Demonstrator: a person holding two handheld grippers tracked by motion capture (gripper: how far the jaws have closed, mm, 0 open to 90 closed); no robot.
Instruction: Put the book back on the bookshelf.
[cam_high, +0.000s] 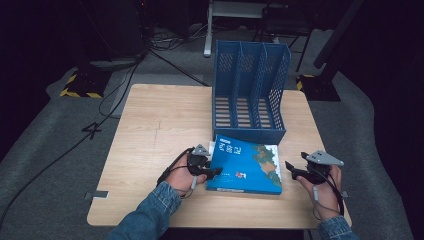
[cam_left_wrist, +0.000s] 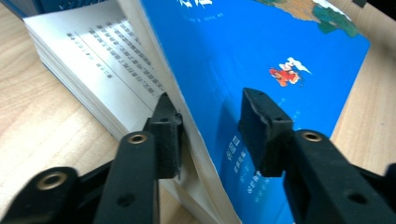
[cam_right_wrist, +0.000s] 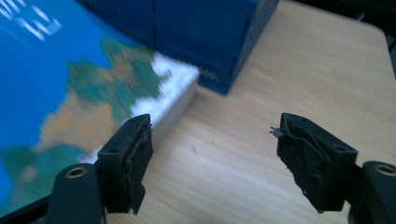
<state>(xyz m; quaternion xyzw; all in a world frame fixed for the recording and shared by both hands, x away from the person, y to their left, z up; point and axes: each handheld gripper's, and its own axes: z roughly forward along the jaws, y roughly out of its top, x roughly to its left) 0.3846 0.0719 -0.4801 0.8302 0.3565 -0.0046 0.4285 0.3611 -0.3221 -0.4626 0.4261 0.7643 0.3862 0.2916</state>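
Note:
A thick book with a blue cover (cam_high: 245, 167) lies flat on the table in front of a blue file rack. My left gripper (cam_high: 216, 172) is at the book's left edge. In the left gripper view the cover (cam_left_wrist: 261, 51) is lifted off the printed first page (cam_left_wrist: 107, 65). My left gripper (cam_left_wrist: 210, 116) stands open astride it, one jaw under the cover and one above. My right gripper (cam_high: 290, 167) hovers open just off the book's right edge, with the book (cam_right_wrist: 46, 93) beside its left jaw and bare table between the jaws (cam_right_wrist: 212, 135).
The blue three-slot file rack (cam_high: 250, 95) stands upright at the table's far side, its front wall (cam_right_wrist: 201, 28) touching the book's far edge. The wooden table (cam_high: 155, 130) has bare room to the left. Cables and stands lie on the floor beyond.

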